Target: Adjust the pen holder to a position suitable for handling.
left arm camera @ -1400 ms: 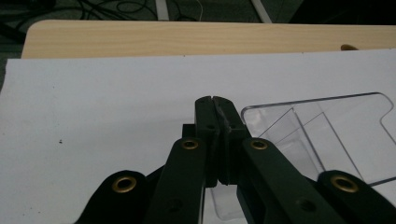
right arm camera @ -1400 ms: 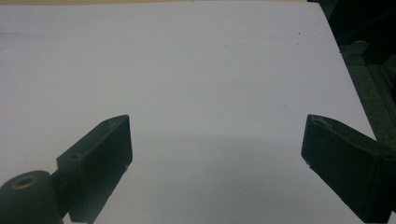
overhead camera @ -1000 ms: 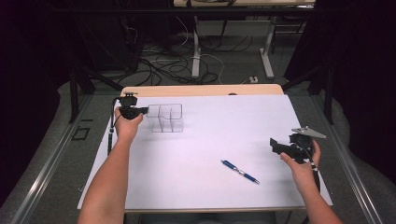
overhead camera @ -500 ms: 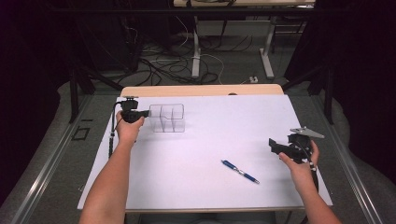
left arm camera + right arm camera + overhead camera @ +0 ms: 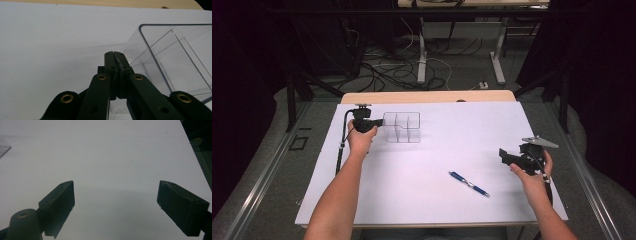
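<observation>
While clamped on the clear organizer (image 5: 160, 62) wall, left gripper (image 5: 115, 53) fully closed, right gripper (image 5: 116, 195) wide open, empty.

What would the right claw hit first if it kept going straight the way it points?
Probably nothing soon: the right claw is open over the bare white table, nothing between its jaws. The pen lies nearer the person than that line. Far ahead, the clear organizer might be next, but depth is unclear.

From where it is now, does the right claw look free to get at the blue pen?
Probably yes: the right claw stands open, and bare white table lies between it and the blue pen, with nothing in the way.
</observation>
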Demonstrator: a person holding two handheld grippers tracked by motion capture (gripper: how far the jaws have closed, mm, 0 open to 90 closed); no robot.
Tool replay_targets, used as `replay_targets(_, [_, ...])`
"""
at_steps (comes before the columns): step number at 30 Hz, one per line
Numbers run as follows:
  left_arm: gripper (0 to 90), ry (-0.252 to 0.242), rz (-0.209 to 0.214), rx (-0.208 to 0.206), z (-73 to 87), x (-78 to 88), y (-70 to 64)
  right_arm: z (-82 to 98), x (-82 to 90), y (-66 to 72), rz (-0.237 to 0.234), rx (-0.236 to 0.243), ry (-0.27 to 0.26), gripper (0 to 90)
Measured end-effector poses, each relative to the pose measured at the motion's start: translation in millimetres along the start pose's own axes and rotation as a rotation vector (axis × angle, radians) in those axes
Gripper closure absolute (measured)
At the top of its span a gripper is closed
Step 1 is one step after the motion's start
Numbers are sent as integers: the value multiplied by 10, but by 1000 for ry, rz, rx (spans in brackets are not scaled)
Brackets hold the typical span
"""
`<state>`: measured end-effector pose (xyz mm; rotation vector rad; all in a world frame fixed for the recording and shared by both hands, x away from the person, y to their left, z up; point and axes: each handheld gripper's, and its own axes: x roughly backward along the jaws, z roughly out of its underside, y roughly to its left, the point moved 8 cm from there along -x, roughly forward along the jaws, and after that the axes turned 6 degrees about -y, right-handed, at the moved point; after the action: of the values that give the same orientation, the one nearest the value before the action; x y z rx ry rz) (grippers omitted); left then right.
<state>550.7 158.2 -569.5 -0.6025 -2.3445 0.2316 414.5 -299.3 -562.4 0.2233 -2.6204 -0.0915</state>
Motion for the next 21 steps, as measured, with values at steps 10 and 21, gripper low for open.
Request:
replay_targets(10, [900, -10, 34, 2, 43, -109, -288, 1, -4, 10, -5, -1, 0, 143])
replay_targets(21, [900, -15, 56, 21, 67, -227, -561, 0, -3, 19, -7, -2, 1, 144])
